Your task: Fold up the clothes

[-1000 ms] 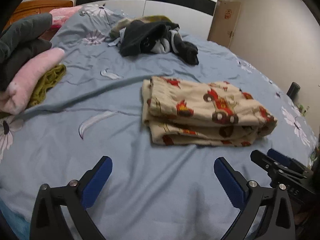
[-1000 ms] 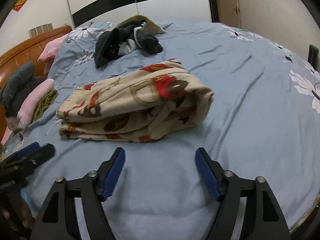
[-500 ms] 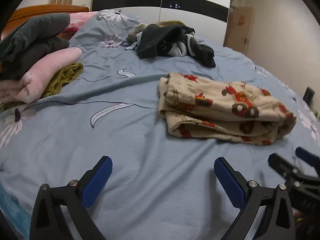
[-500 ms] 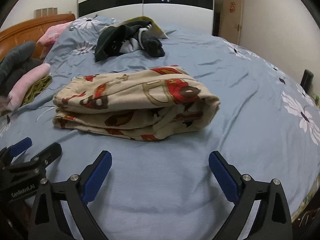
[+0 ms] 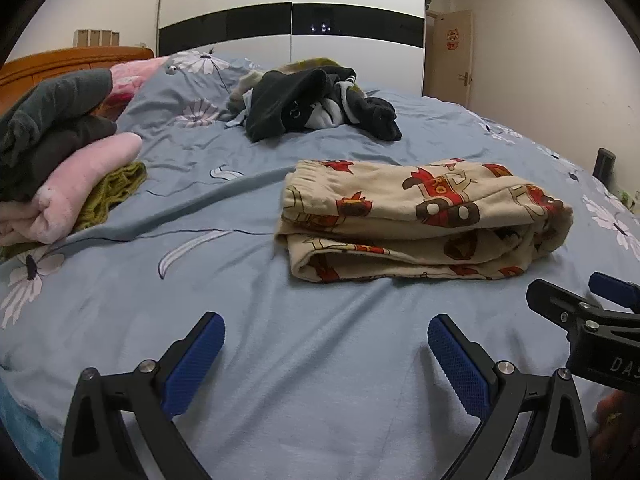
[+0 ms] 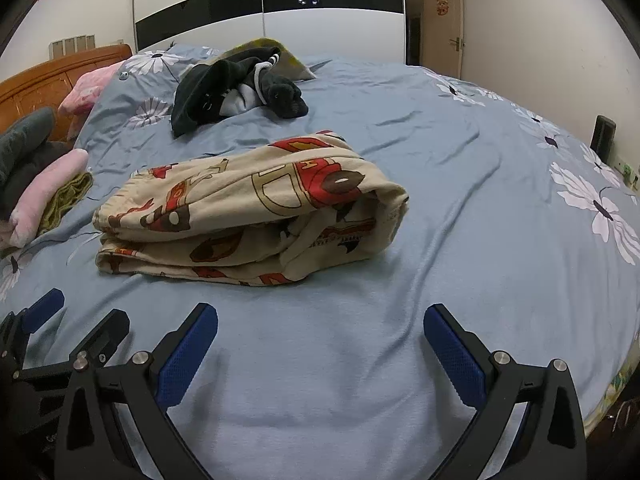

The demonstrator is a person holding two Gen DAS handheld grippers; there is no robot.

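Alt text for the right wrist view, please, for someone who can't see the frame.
A folded cream garment with red car prints lies on a blue floral bedspread, just beyond the open, empty right gripper. A heap of dark clothes sits farther back, a pink and grey stack at the left edge, and the left gripper at lower left.

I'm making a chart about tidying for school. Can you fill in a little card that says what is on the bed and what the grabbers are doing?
place: bed with a blue flowered cover
folded item: cream truck-print pants, lying in the middle, nothing touching them
unfolded pile: dark clothes, heaped further back
side stack: pink and grey clothes at the left edge
left hand-held gripper: open, empty, over bare cover
right hand-held gripper: jaws have just been opening, now wide, nothing between them
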